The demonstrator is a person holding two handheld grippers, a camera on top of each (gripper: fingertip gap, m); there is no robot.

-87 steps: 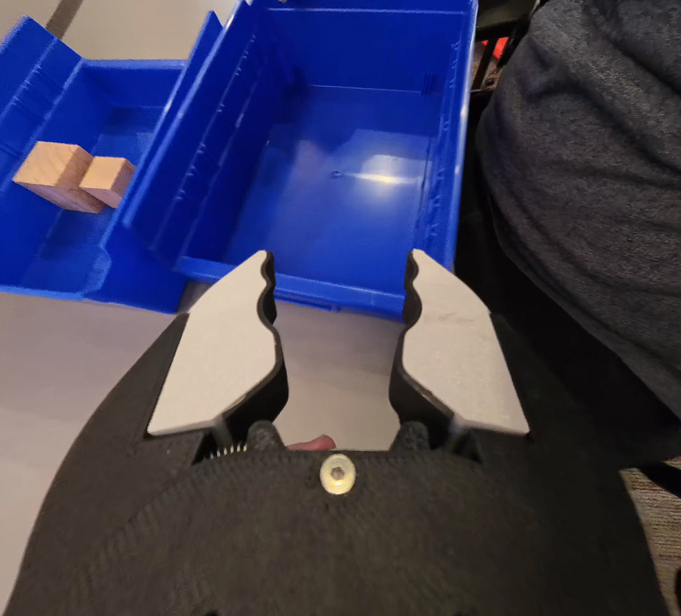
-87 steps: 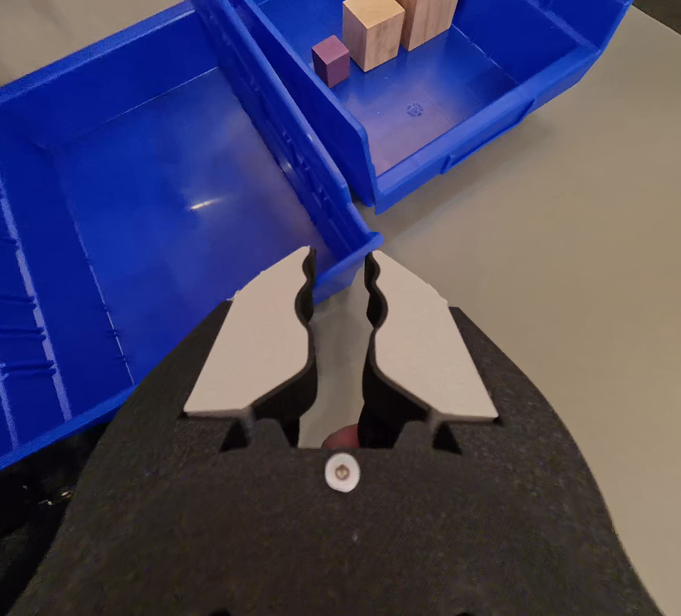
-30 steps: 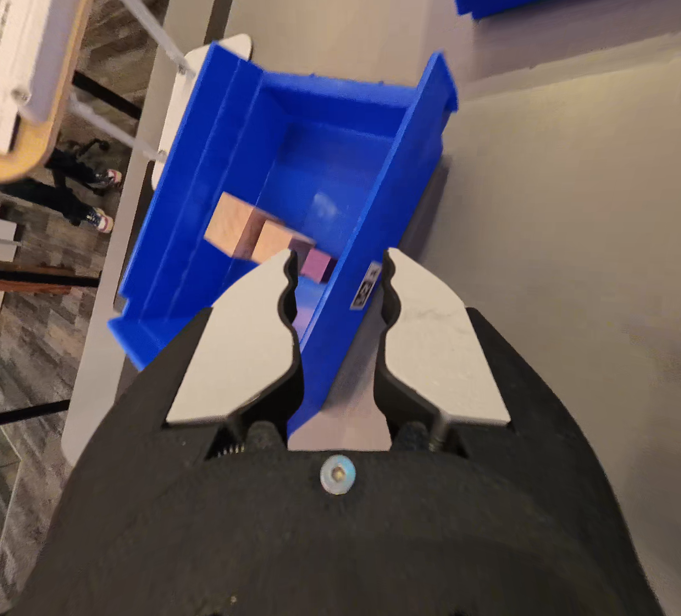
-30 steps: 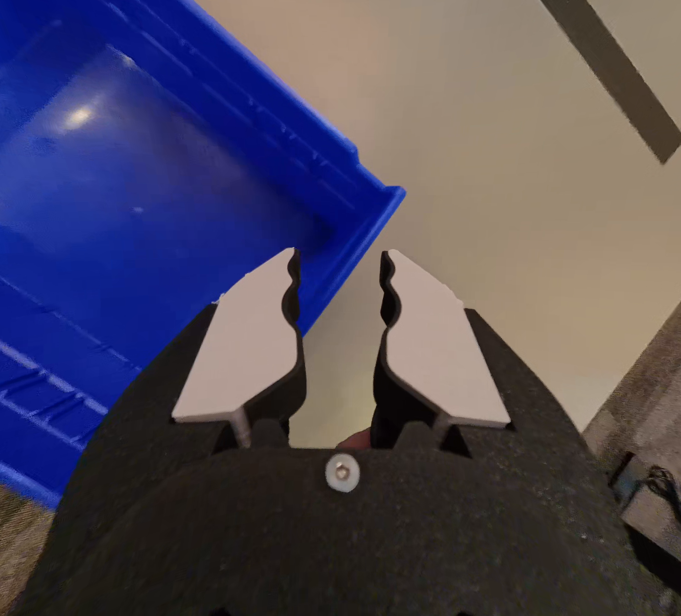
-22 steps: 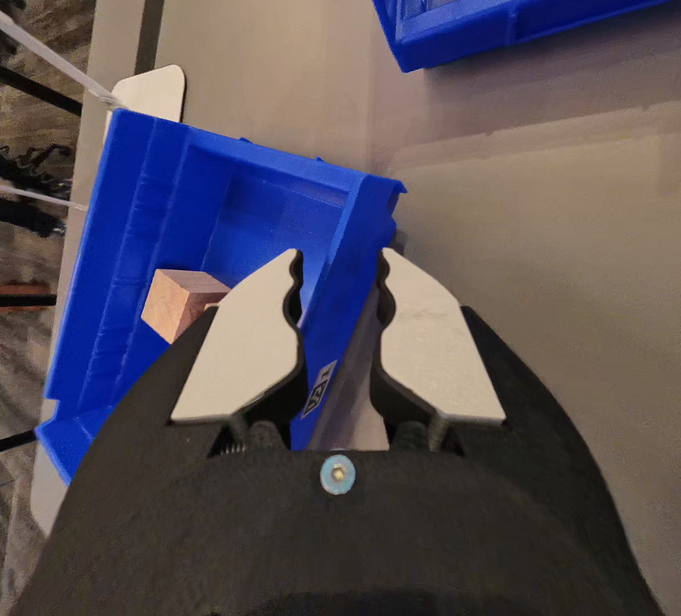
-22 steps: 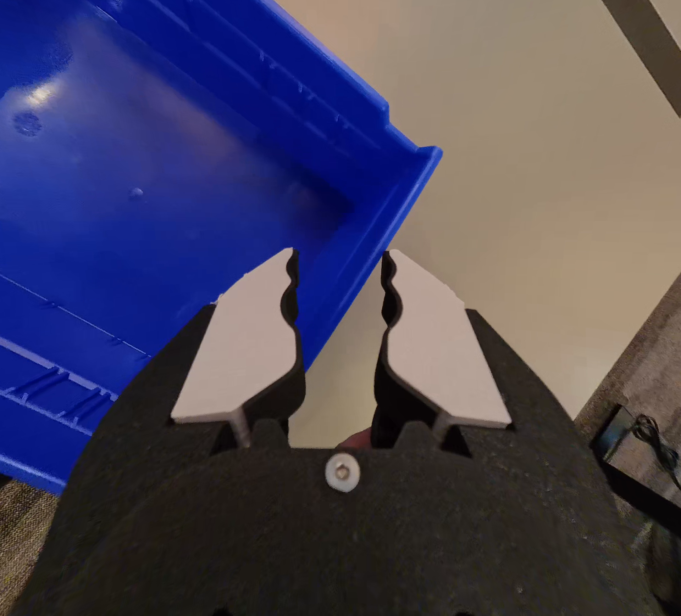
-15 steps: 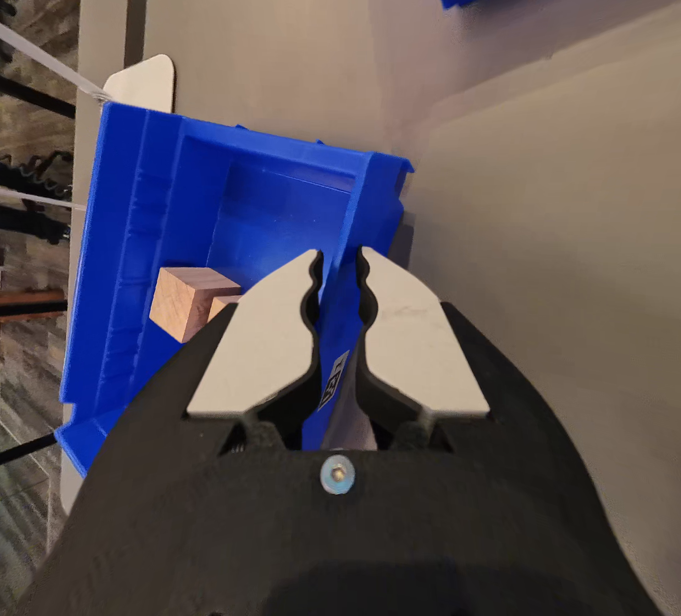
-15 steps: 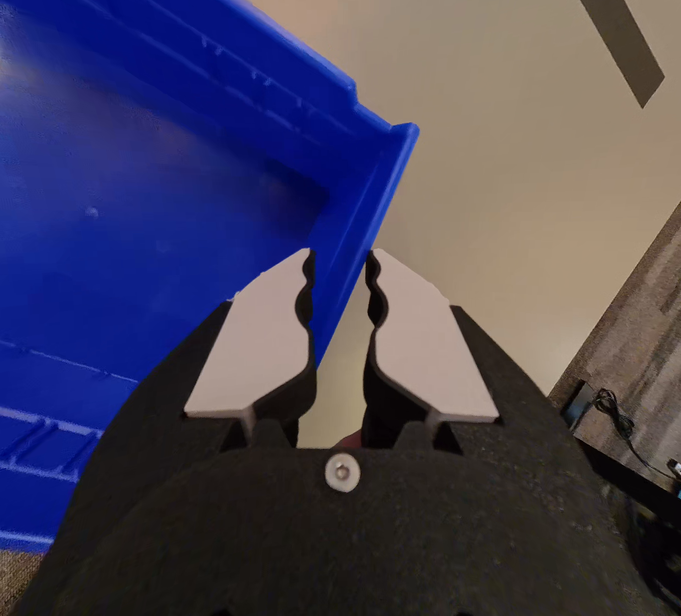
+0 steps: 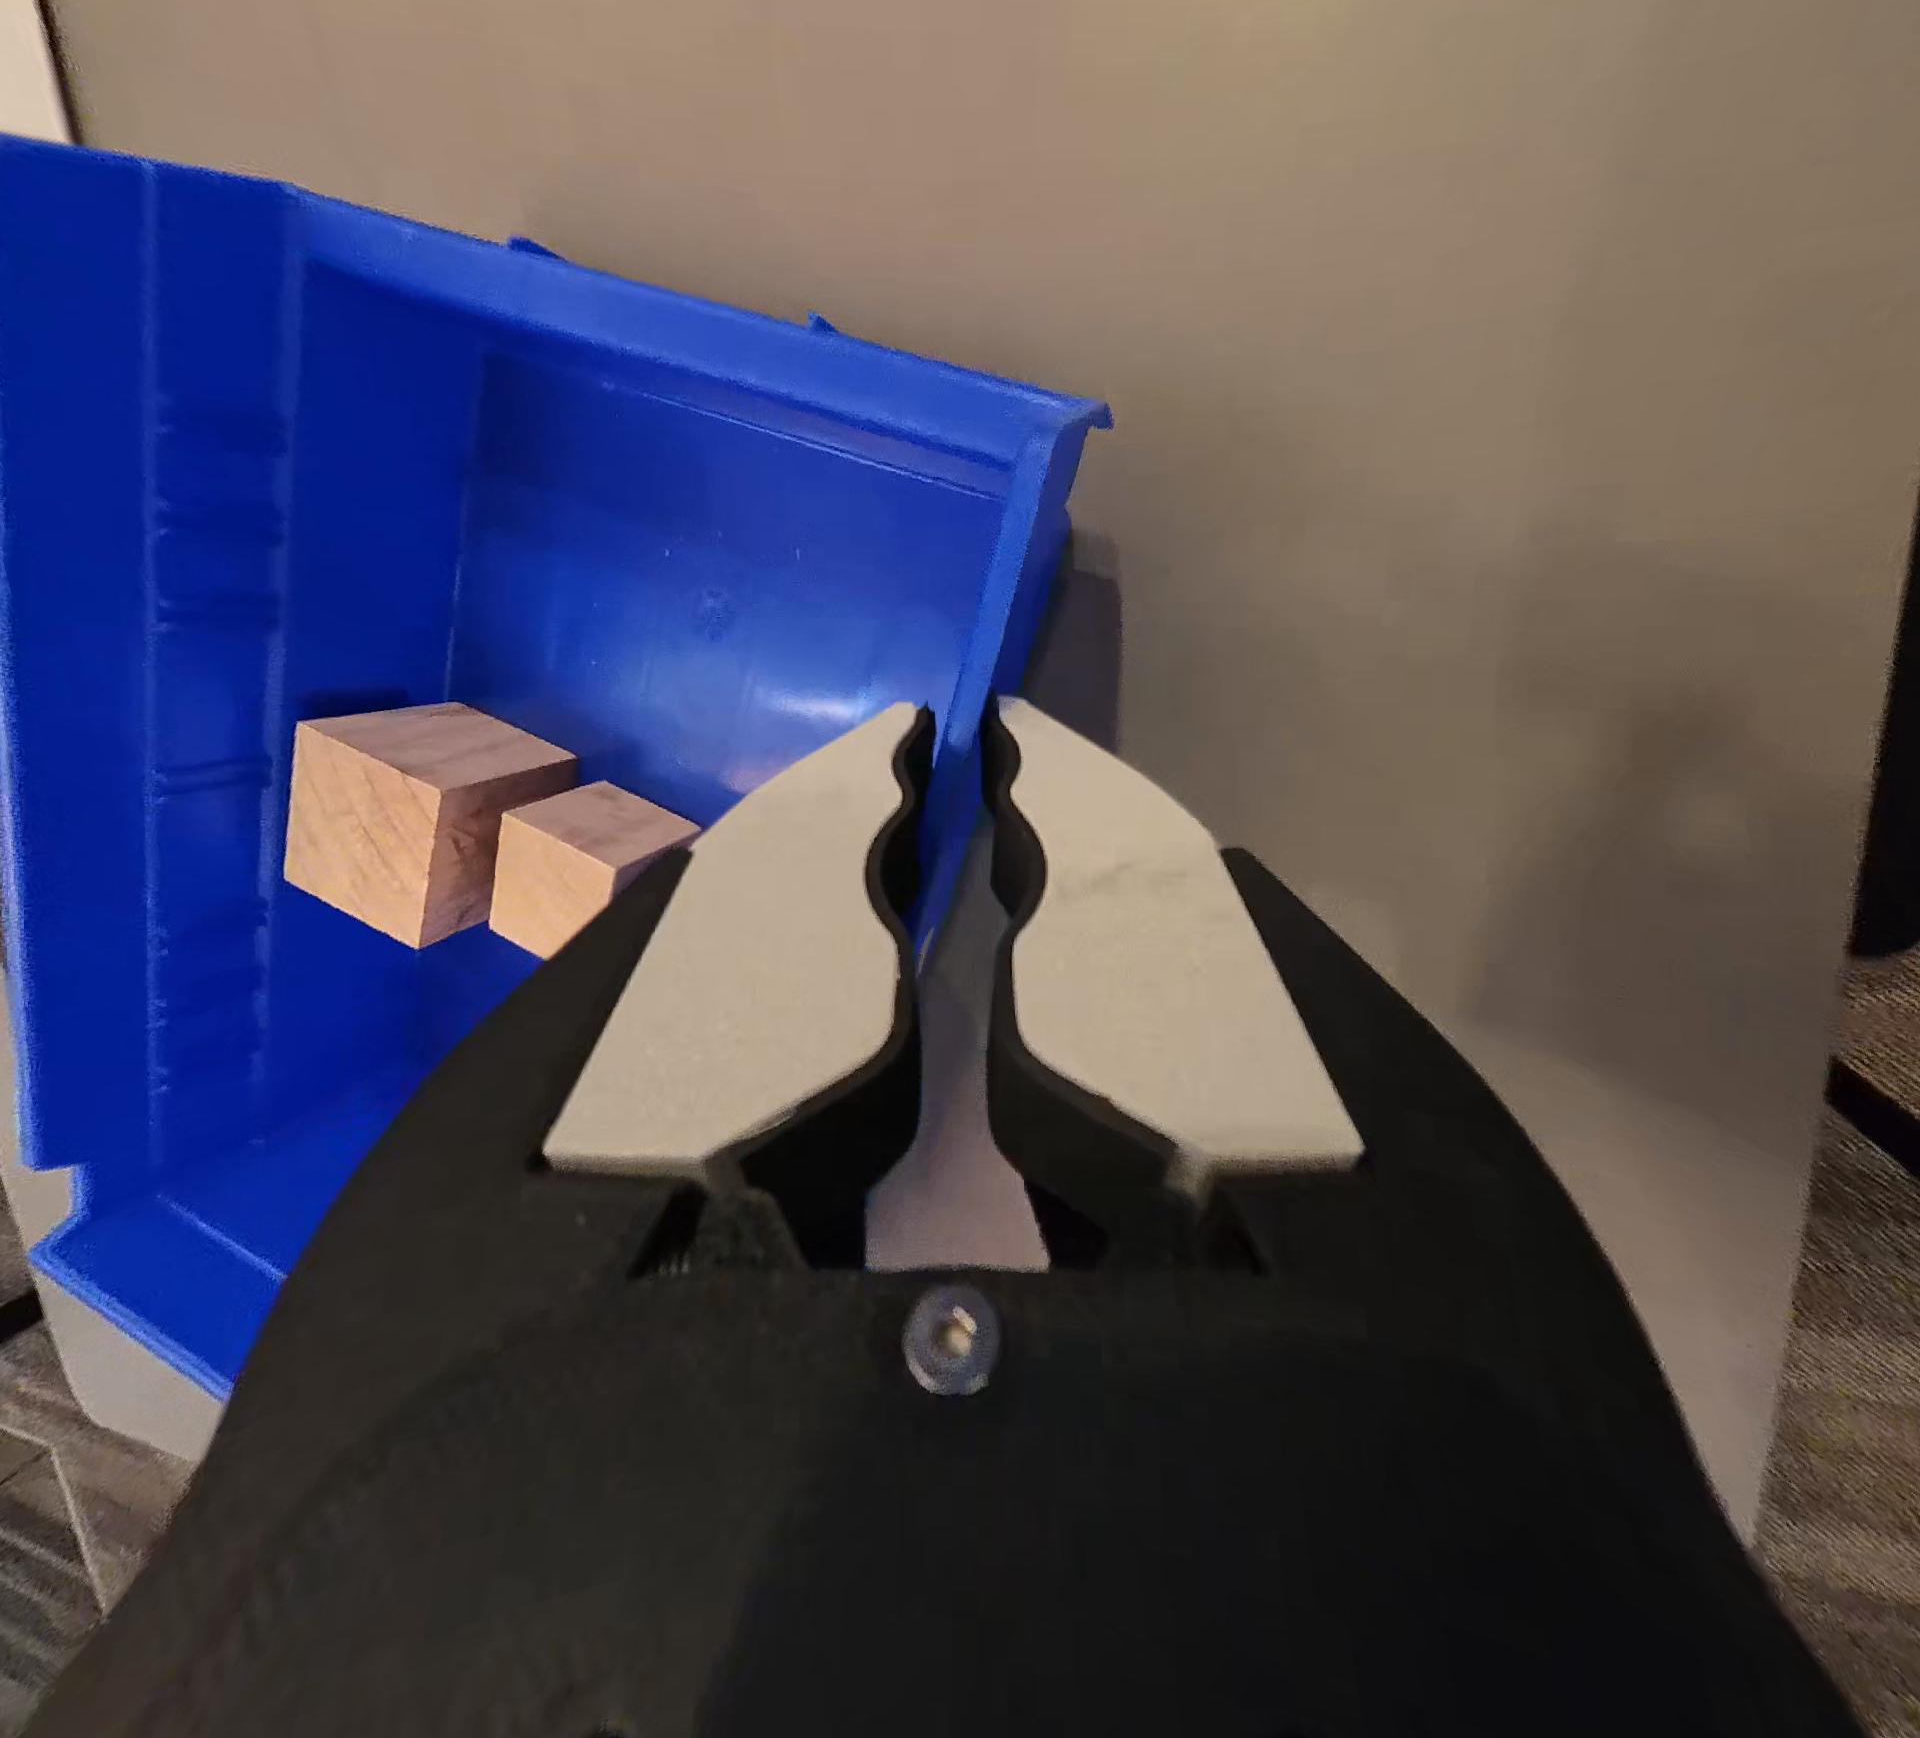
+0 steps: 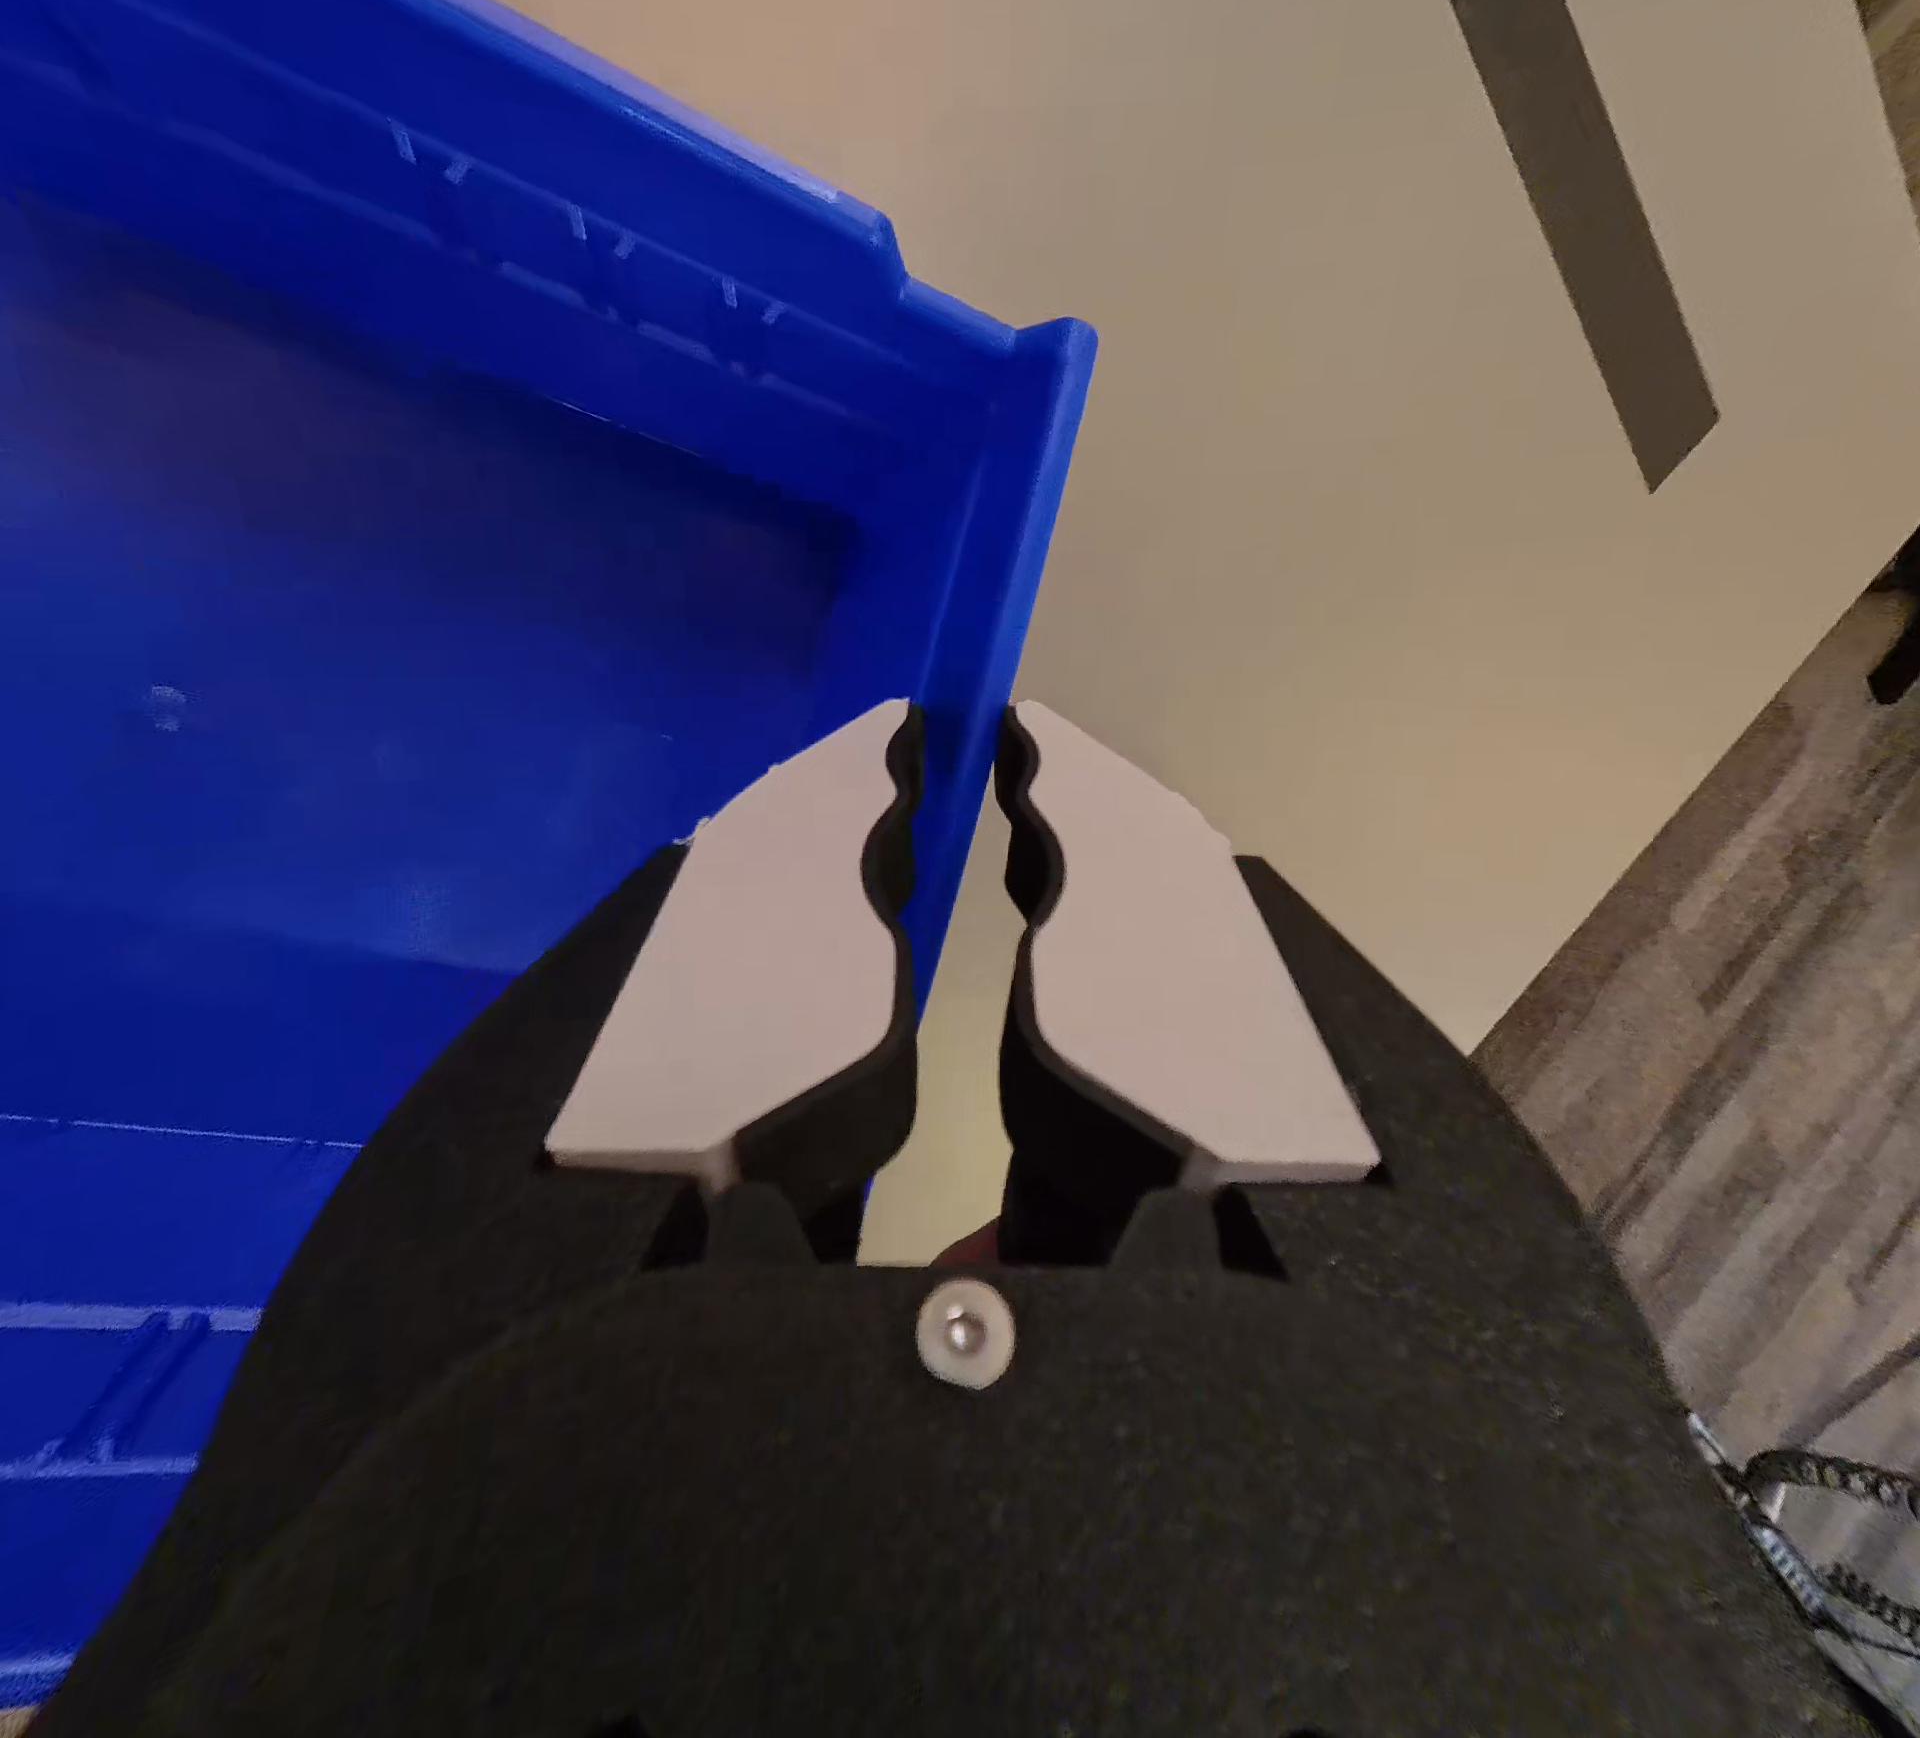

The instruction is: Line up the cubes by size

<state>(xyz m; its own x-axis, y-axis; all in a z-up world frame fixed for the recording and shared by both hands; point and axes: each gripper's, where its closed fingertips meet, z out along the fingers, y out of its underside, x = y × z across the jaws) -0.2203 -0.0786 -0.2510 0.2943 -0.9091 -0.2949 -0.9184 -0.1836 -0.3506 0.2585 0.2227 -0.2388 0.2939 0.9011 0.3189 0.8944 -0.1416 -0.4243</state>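
Cubes first: two pale wooden cubes, a larger one (image 9: 416,831) and a smaller one (image 9: 577,867), sit touching side by side on the floor of a blue plastic bin (image 9: 665,608), at about 9 o'clock in my left wrist view. The smaller is partly hidden behind my left finger; anything past it I cannot see.

My left gripper (image 9: 961,722) is pinched onto the thin side wall of that bin, one grey finger inside, the other outside. The black pads press the wall from both sides. The bin rests on a beige tabletop (image 9: 1351,338), which runs from 12 to 3 o'clock.

My right gripper (image 10: 956,717) is likewise clamped onto the side wall of a second blue plastic bin (image 10: 416,597), just below its corner at 12 o'clock. Both pads bear on the wall. This bin's interior fills the view from 8 to 11 o'clock; I see no cubes in the visible part.

A dark grey strip (image 10: 1548,140) crosses the tabletop at 1 o'clock. Patterned grey carpet (image 10: 1714,1013) shows at 4 o'clock, with a cable (image 10: 1808,1501) lying at 5.
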